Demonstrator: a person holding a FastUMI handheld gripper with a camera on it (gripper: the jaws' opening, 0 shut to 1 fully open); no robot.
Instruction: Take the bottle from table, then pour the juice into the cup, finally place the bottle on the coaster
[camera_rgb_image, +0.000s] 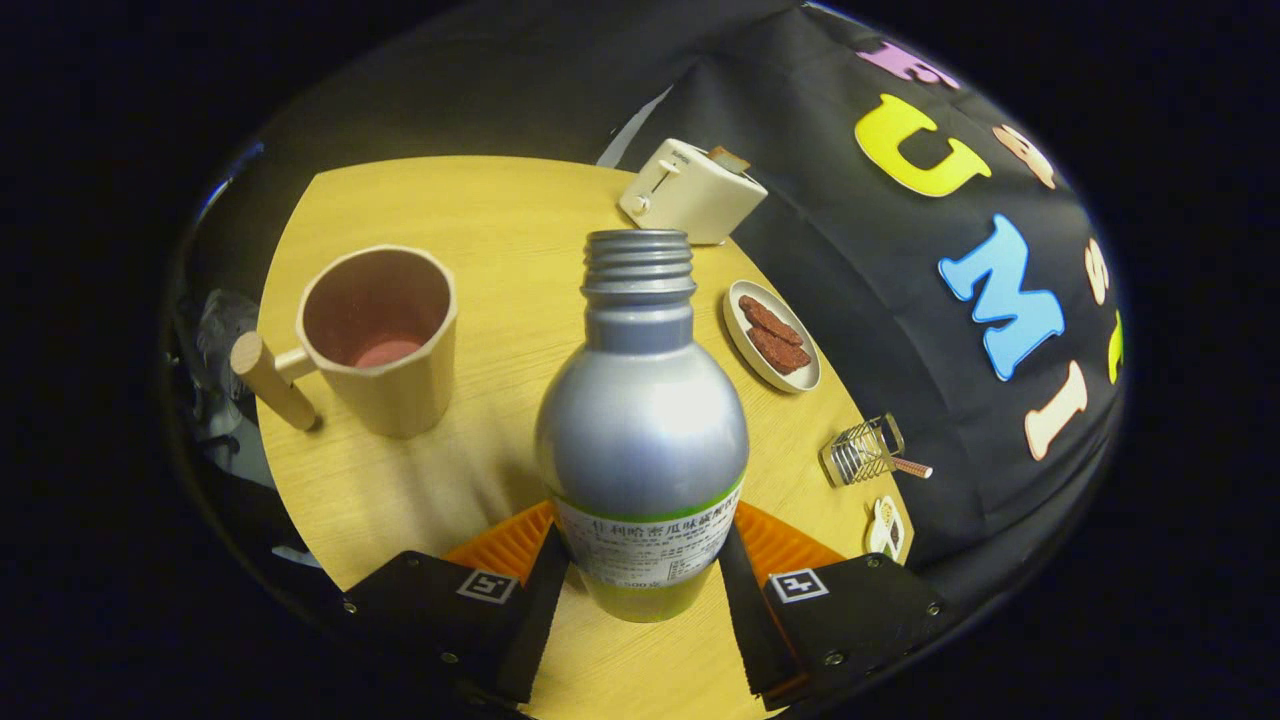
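Silver bottle (641, 420) pinched between gripper (643, 560) fingers, uncapped, raised over table (500, 220), cup (385, 335) just beside. Risk: smooth metal slipping when tilted, juice missing cup.

A round wooden tabletop (480, 215) carries a tan cup (385, 335) with a wooden handle on the left and a cream toaster (690, 190) at the far edge. On the right lie a small dish (742, 338) with brown slices, a wire holder (862, 450), and nearer, a small flat piece (888, 527), perhaps a tag.
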